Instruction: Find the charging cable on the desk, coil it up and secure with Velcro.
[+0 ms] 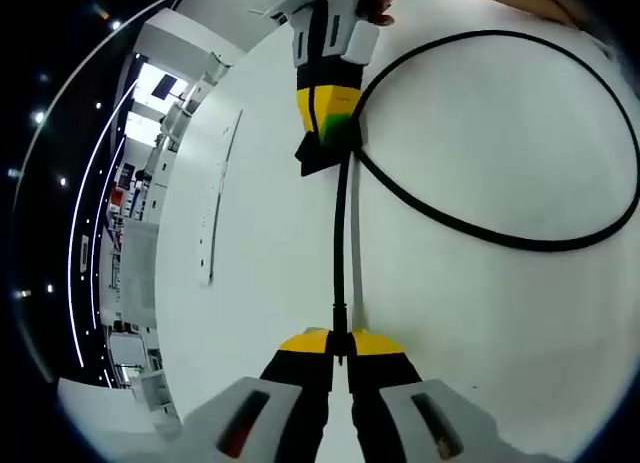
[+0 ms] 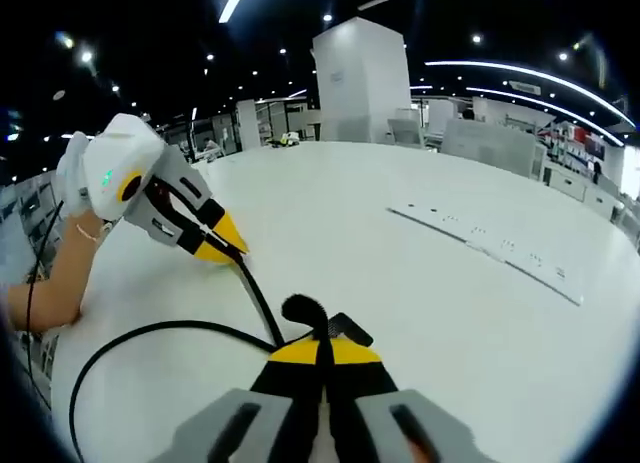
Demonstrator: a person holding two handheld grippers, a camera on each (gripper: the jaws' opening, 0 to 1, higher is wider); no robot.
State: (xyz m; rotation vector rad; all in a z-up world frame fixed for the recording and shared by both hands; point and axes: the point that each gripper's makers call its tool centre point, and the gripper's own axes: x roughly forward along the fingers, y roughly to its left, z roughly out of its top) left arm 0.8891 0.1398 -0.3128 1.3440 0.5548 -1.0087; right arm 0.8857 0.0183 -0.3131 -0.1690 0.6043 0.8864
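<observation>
You are mid-coil: your left gripper (image 1: pixel 340 351) has its fingers closed on the black cable (image 1: pixel 340 233), and your right gripper (image 2: pixel 322 355) has its fingers pinched on the same cable beside a dark strap (image 2: pixel 305 308), probably the Velcro. The stretch between your grippers runs straight and taut just above the white worktop (image 1: pixel 480 133); past the right gripper it sweeps out in one wide loop lying on the worktop. Next, likely bring that loop in smaller and add further turns before wrapping the strap.
</observation>
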